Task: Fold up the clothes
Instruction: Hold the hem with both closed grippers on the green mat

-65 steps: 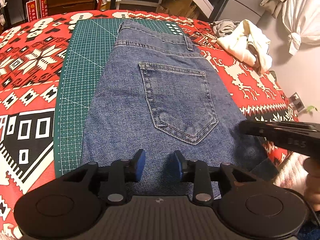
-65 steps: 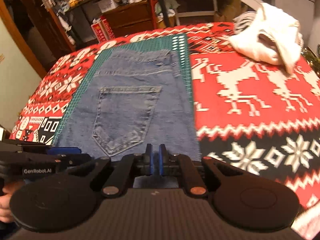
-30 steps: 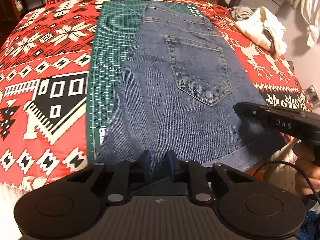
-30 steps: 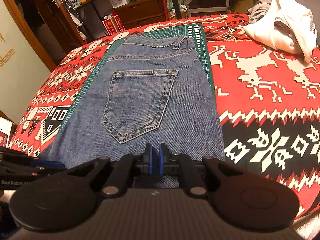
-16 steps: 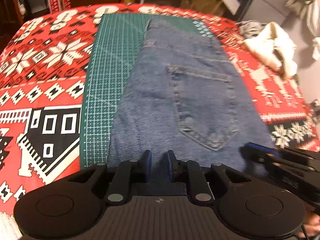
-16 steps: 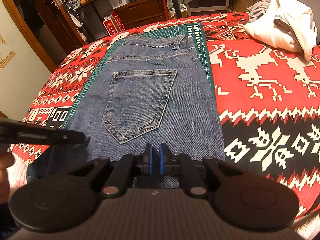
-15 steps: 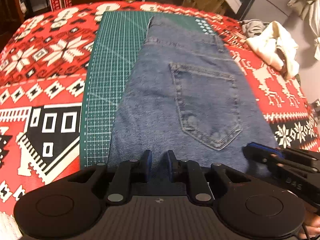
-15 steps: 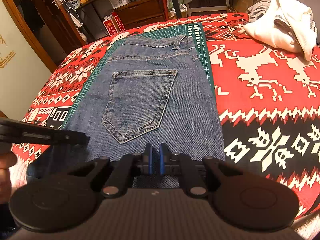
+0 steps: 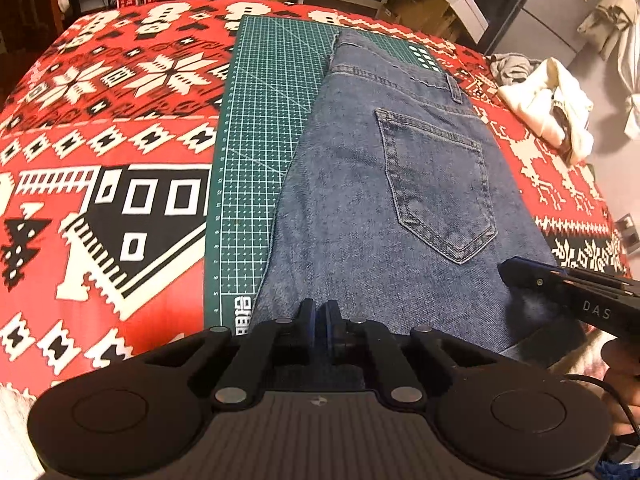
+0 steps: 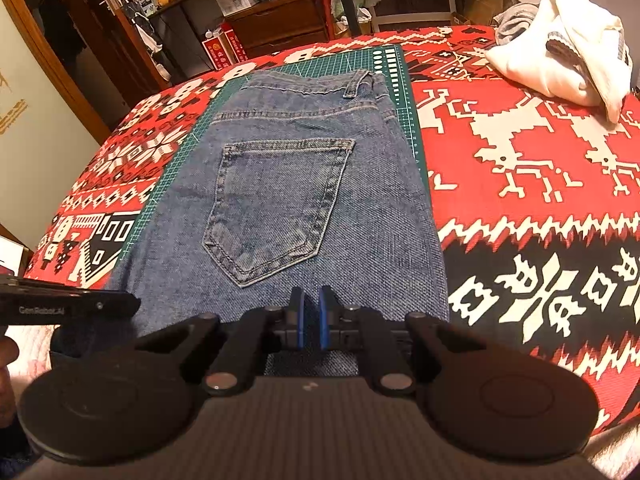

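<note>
The jeans (image 9: 384, 208) were laid pocket side up on the green cutting mat (image 9: 260, 128), their long axis running from the waistband at the mat's far edge straight back to the near edge of the patterned bedspread (image 9: 100, 128), where the denim passed under both tools. The left gripper (image 9: 319, 322) and the right gripper (image 10: 310, 316) were held side by side at that near edge, each with jaws drawn together on the denim, which seemed pinched between them. Any fold was judged to run away from the jaws, toward the waistband.

One jeans (image 9: 384, 208), one mat (image 9: 264, 128), two tools (image 9: 318, 318)
</note>
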